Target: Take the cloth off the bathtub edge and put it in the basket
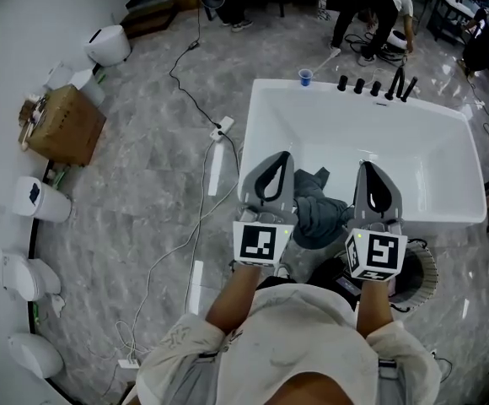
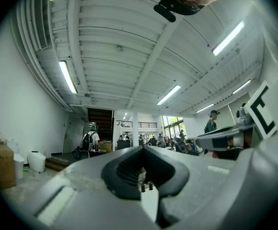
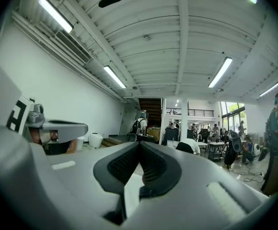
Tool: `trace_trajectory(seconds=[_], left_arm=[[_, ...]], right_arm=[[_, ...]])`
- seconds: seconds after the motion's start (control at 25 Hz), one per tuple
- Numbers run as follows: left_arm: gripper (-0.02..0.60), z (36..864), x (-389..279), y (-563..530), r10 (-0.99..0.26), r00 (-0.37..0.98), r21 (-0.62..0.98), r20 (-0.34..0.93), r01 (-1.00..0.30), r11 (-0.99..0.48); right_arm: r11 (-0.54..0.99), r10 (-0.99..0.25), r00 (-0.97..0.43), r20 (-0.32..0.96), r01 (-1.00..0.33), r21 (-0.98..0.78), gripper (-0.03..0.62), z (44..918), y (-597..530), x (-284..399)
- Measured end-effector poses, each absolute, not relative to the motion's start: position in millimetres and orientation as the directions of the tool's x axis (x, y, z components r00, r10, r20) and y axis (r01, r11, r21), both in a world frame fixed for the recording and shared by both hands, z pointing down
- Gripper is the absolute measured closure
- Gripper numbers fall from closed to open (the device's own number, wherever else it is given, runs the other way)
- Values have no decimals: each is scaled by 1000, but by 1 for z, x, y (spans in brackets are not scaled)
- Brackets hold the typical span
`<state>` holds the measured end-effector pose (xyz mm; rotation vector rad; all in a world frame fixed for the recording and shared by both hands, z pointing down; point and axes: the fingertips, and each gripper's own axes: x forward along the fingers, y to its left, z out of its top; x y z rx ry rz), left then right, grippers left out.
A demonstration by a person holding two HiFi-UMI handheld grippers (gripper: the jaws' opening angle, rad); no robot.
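1. The left gripper (image 2: 141,148) has its two grey, black-padded fingers pressed together at the tips. Nothing sits between them, so it holds nothing.
2. The right gripper (image 3: 140,143) is the same: its fingers are closed tip to tip on nothing.
3. The two grippers are side by side, pointing roughly level, with their fingertips out over the basin of the white rectangular bathtub (image 1: 255,125).
4. The crumpled dark grey-blue cloth (image 1: 316,213) lies in the gap between the two grippers. It is lower than the fingertips and back toward the person, draped over the tub's near edge. Neither pair of fingers grips it.
5. The round basket with a pale ribbed rim (image 1: 428,270) stands on the floor below and behind the right fingertips. It is just outside the tub's near edge and partly hidden by that gripper's marker cube.
6. Beyond the fingertips, on the tub's far rim, are a small blue cup (image 1: 305,76) and a row of black tap fittings (image 1: 376,86).
7. Well off to the left of the left fingers, a brown cardboard box (image 1: 66,125) sits on the grey marbled floor (image 1: 160,184).
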<state>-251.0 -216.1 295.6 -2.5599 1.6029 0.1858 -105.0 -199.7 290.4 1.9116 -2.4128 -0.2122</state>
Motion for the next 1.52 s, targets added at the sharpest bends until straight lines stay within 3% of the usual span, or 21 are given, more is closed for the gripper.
trace_trajectory(seconds=[0.52,0.8,1.08,1.32,1.52], left_arm=[[581,331,-236,-239,-896,422,15,-140,-904,-428],[581,361,-230,-247,-905,420,-2,-72,-907,-421],[581,384,-236,-249,-909,414,-12,-55,-910,-414],[581,415,-240,-255,-918,397,-11,-21,-918,-396],[581,442,-240,-259,-913,408,-14,24,-913,-408]], right_arm=[[255,-965,-259,-32,-962,99,591,312,-222,-91],[248,-968,-244,58,-966,78,592,353,-234,-82],[232,-948,-215,235,-972,46,591,453,-247,-76],[221,-861,-210,464,-975,-31,591,569,-248,-65],[168,-748,-236,620,-972,-166,531,664,-251,-68]])
